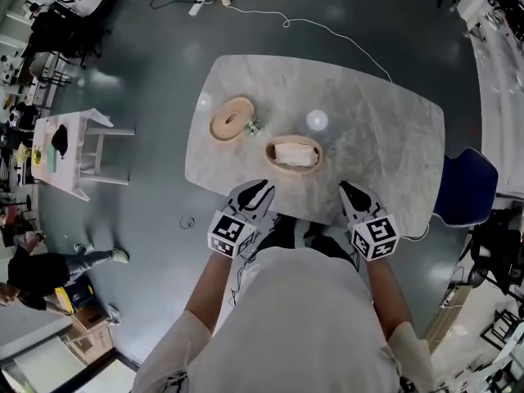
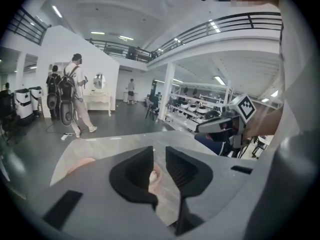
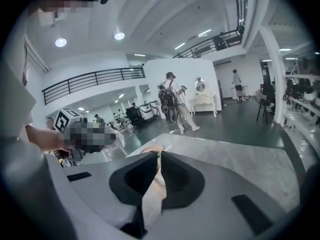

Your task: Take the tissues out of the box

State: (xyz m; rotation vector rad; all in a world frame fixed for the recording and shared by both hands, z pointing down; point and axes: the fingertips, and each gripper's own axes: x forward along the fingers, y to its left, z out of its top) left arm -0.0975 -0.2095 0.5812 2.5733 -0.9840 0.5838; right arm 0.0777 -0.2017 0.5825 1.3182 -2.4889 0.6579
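— Where are the two grippers?
— Both hover at the near edge of the table [image 1: 385,129], side by side and well apart. The left gripper [image 2: 159,152] is loosened, its jaws parted by a narrow slot with nothing in it. The right gripper [image 3: 158,154] is clenched, tips all but meeting, and it is also empty. Both point across the table, away from the person.

— And the tissue box?
— The tissue box [image 1: 271,151] stands on the table just past that near edge, roughly between the lines of the two grippers and touched by neither. It is an oval wooden tub, mouth up and uncovered. Its long axis runs left to right, parallel to the table's near edge.

— The tissues?
— The tissues [image 1: 295,154] lie inside as a flat white stack. Their long side follows the same left-right axis, and they fill most of the opening.

— What is farther over?
— The lid [image 1: 221,126], rounded wood with a slot in its middle, lies flat nearer the table's left end, apart from the box. A small greenish object [image 1: 254,126] sits against its right side; I can't tell what it is.

— Beyond the table?
— A blue chair [image 1: 468,185] is at the table's right end. A white stand [image 1: 78,150] is on the floor well off its left end. In the left gripper view, a person with a backpack [image 2: 75,99] is on the floor far past the table's far edge.
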